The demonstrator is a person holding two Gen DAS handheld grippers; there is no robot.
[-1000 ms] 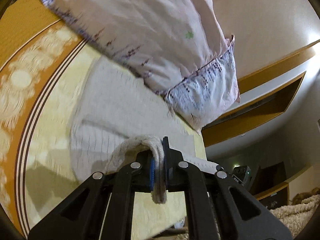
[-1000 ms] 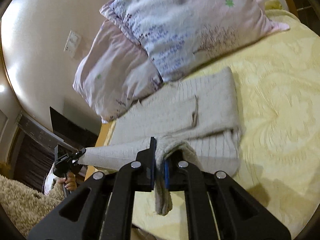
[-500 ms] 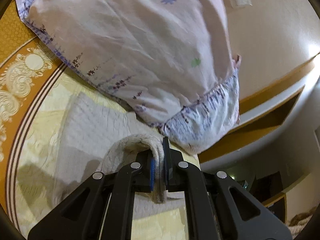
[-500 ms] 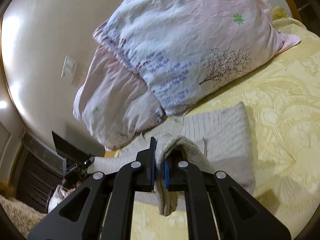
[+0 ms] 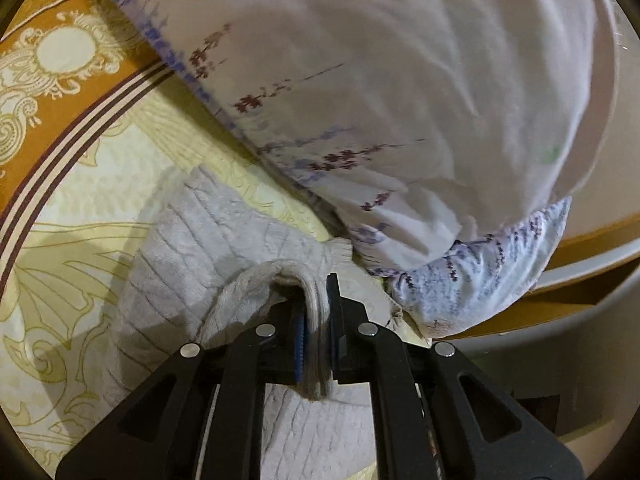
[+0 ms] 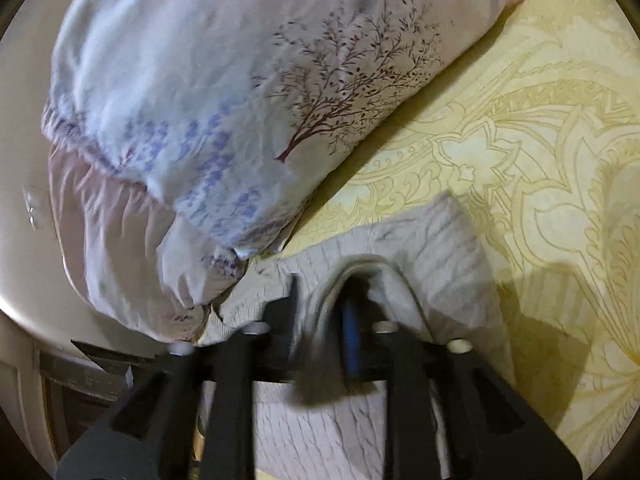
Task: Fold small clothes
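Both grippers' jaws, just opening, straddle the sweater (image 5: 192,248) hem on the bedspread (image 6: 540,128)

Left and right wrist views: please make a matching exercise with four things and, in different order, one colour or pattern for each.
Things:
1. knit garment
2. front pillow
3. bedspread
4. bedspread border

Colours or patterns:
A. orange with pale scrollwork
B. pale grey, ribbed
C. light yellow, leaf pattern
D. whitish, brown tree print

Pairs: 1-B, 2-D, 3-C, 4-A
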